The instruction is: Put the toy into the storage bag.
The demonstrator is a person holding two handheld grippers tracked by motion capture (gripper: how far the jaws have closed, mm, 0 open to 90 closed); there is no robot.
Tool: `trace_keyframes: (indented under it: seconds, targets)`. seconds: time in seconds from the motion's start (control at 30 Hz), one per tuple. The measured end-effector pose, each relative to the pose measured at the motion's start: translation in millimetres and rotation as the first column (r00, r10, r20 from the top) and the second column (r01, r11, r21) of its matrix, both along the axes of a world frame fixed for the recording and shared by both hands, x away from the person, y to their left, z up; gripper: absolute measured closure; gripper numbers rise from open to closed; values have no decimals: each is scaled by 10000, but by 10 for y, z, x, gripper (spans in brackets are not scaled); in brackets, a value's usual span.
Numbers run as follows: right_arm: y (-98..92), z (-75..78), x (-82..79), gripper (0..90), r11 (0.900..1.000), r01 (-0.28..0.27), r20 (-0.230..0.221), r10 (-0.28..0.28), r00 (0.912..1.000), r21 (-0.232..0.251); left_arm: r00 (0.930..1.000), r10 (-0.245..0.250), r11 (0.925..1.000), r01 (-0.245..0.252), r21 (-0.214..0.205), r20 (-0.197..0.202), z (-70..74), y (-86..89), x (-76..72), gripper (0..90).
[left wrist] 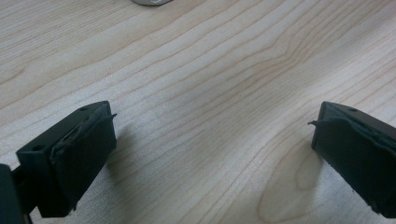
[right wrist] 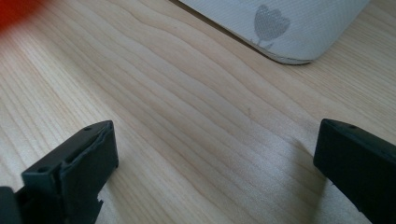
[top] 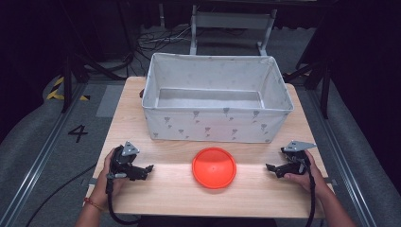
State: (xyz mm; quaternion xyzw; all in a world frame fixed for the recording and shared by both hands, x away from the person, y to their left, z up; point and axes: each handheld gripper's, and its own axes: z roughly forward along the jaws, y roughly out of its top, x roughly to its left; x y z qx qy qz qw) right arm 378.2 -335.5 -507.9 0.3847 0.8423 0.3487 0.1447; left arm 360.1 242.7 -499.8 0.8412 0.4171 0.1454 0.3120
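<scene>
A round orange plate [top: 213,167] lies on the wooden table [top: 170,194] in front of a white cloth bin [top: 216,124]. The left gripper [top: 149,168] and the right gripper [top: 268,167] rest on each side of the plate. Both have their jaws wide apart and hold nothing.

An orange round plate [top: 213,167] lies flat at the near middle of the wooden table [top: 170,196]. Just beyond it sits a white fabric bin [top: 216,124] with a grey tulip print, open-topped and upright, spanning the table's far half, apart from the plate.
</scene>
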Motion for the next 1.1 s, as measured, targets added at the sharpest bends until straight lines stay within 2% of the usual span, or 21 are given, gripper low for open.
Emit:
trace_keyframes:
  seconds: [0.23,0.33,0.37,0.43,0.5,0.57,0.7,0.77,0.9,0.97,1.1]
  targets:
    - [13,17,-6,2,9996,227,-137,-229,9996,-149,10000,-60,10000,60,2,4,1,14,-20,5]
    - [26,49,5,32,9993,142,-387,-155,9991,-346,10000,-46,10000,46,6,-16,2,14,-23,5]
    - [32,57,6,81,9993,69,-356,-81,9993,-359,10000,-69,10000,69,17,14,2,14,-22,5]
    - [49,91,-14,248,9997,-147,-225,143,9996,-171,10000,-57,10000,57,10,-6,2,20,-23,5]
    - [90,111,-26,187,9997,-250,-327,247,9992,-71,10000,-57,10000,57,11,-6,1,20,-23,5]
    - [165,144,-40,245,9990,-447,-254,446,9987,-37,10000,-39,10000,39,40,18,2,20,-24,5]
    - [301,208,-59,209,9969,-761,-165,765,9969,185,10000,24,10000,-24,-26,-38,1,22,-39,5]
    - [452,261,-92,217,9909,-1262,-171,1271,9917,461,10000,26,10000,-26,-29,-40,1,22,-39,5]
    - [759,341,-132,214,9782,-1973,-63,1981,9802,648,10000,27,10000,-27,-28,-41,1,22,-39,5]
    - [895,384,-119,213,9694,-2332,35,2336,9723,764,10000,32,10000,-32,-28,-40,1,22,-39,5]
    - [1160,398,-30,197,9570,-2761,-123,2783,9604,890,10000,46,10000,-46,-38,-39,0,21,-40,5]
